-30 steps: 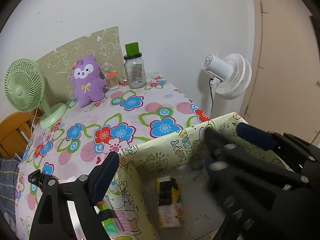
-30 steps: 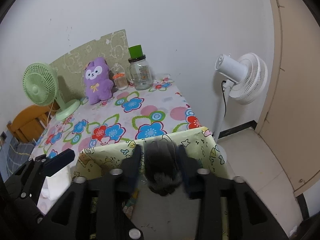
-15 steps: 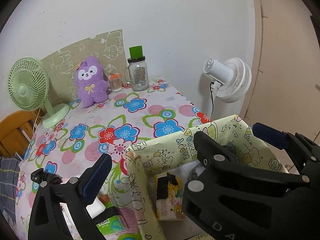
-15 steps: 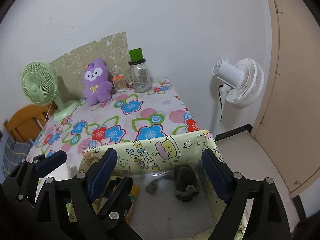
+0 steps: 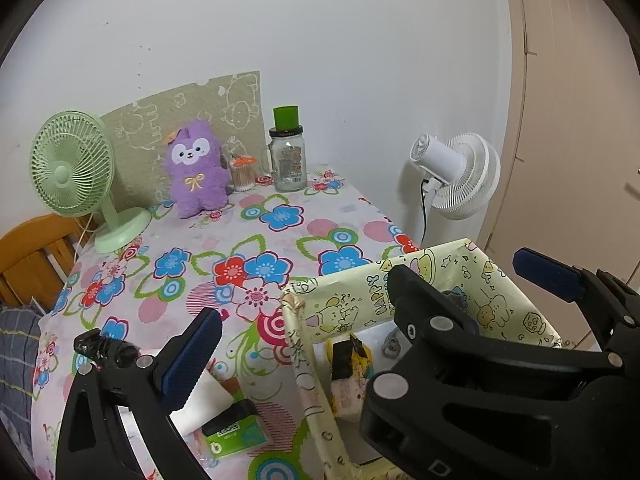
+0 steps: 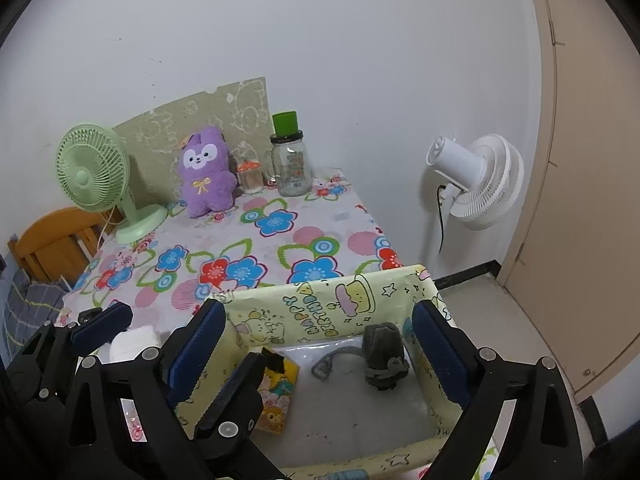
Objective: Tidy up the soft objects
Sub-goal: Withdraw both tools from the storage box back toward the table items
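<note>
**Hidden and cropped regions**

Your left gripper (image 6: 176,364) blocks the box's (image 6: 320,312) left wall and part of the small packet (image 6: 280,392); the jar's (image 5: 287,162) label is too small to read; the picture's edge crops the wooden chair (image 5: 28,256)

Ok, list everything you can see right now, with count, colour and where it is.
storage box: one, pale yellow cartoon print, table's near edge
grey pouch: one, dark grey, inside box, right
printed packet: one, yellow, inside box, left
plush toy: one, purple, back of table
desk fan: one, green, back left
glass jar: one, clear, green lid, beside plush
standing fan: one, white, on floor, right
green pack: one, left of box
left gripper: open, empty
right gripper: just opened, empty, over box
</note>
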{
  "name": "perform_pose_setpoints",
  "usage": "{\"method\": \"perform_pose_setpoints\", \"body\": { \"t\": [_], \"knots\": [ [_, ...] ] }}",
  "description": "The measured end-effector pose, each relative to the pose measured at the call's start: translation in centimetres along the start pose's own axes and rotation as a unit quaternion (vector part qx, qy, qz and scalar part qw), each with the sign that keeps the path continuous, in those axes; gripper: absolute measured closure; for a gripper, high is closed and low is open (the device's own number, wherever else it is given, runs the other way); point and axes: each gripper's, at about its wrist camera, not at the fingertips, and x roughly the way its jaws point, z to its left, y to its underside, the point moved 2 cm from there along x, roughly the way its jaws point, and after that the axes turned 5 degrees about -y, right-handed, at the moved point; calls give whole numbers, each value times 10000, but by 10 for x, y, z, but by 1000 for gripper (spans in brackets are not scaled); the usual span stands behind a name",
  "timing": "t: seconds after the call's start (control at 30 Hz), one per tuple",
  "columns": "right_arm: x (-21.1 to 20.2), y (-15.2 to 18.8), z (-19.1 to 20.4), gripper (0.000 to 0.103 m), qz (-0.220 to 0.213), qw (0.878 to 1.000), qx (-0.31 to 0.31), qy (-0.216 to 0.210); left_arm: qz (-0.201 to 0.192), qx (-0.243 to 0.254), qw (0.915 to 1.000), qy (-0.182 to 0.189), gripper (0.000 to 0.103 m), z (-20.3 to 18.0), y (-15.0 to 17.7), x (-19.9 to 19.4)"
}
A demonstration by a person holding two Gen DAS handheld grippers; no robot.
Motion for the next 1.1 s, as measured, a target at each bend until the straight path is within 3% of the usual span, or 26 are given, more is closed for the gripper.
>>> {"method": "perform_pose_setpoints", "body": {
  "t": [1.1],
  "knots": [
    [-48, 20, 88, 7, -418, 9974, -529, -249, -417, -230, 9986, -229, 1, 71, 32, -59]
  ]
}}
